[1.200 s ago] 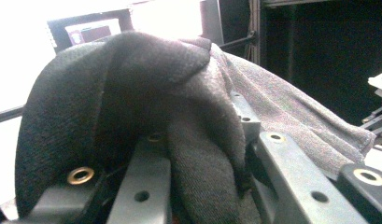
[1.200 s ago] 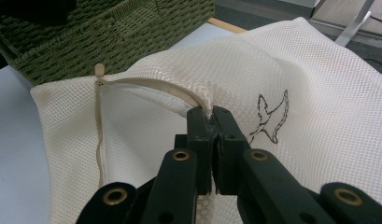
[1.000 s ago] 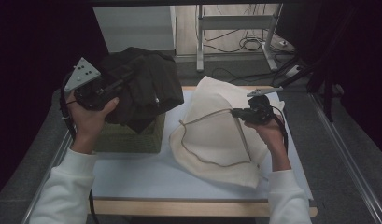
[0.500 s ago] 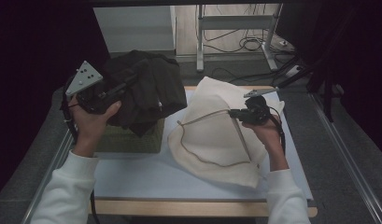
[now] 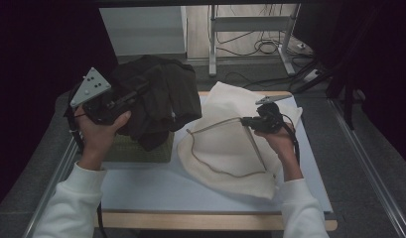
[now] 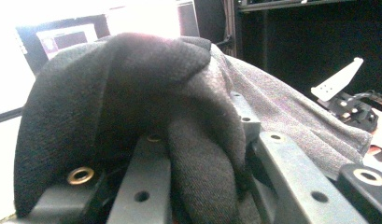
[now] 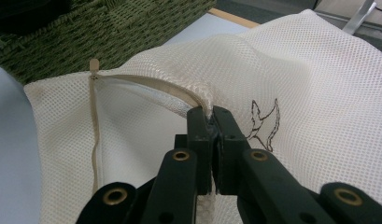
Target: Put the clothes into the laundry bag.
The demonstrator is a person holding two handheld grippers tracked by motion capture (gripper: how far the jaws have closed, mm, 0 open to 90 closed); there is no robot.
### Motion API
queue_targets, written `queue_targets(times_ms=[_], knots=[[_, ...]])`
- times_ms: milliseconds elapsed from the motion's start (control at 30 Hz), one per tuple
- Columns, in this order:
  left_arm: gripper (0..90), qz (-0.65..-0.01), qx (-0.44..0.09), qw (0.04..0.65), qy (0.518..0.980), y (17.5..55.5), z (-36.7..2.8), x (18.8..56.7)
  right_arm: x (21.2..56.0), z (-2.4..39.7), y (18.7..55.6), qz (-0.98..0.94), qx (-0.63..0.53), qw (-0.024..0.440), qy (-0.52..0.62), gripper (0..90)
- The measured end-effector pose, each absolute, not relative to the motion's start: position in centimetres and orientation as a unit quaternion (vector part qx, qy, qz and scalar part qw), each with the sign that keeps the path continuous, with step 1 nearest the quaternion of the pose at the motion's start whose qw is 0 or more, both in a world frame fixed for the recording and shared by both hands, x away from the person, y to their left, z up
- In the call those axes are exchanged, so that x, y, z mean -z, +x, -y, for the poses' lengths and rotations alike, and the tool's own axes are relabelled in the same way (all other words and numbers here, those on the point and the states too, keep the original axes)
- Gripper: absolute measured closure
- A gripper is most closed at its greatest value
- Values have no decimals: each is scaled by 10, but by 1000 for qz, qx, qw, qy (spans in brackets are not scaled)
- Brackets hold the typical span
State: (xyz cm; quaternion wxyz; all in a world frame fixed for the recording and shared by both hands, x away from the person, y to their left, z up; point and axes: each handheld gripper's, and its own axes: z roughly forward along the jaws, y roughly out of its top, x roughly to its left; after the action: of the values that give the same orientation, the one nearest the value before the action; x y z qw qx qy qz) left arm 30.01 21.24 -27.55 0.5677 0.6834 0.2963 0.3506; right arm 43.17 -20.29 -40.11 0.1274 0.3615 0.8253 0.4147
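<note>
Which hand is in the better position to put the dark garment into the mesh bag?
Left. The left gripper already grips the dark garment above the basket, while the right gripper pinches the mesh bag by its zipper edge, holding the mouth open.

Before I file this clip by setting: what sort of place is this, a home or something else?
Probably a lab or recording workspace, not a home. The table sits on a metal frame, black curtains hang on both sides, and loose cables lie on the floor behind. A monitor glows nearby.
</note>
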Motion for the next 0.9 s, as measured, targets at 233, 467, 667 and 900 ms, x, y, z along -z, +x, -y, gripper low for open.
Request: queue_targets(times_ms=[233, 467, 667, 900], knots=[[744, -281, -347, 572, 688, 293, -204, 274, 401, 204, 431, -824, -415, 129, 362, 871], [745, -264, -339, 580, 692, 284, -193, 272, 401, 205, 432, -824, -416, 129, 363, 871], [744, -253, -323, 593, 693, 279, -186, 270, 401, 205, 432, -823, -417, 130, 364, 871], [744, -242, -308, 600, 698, 273, -177, 270, 402, 206, 433, -822, -417, 130, 365, 871]])
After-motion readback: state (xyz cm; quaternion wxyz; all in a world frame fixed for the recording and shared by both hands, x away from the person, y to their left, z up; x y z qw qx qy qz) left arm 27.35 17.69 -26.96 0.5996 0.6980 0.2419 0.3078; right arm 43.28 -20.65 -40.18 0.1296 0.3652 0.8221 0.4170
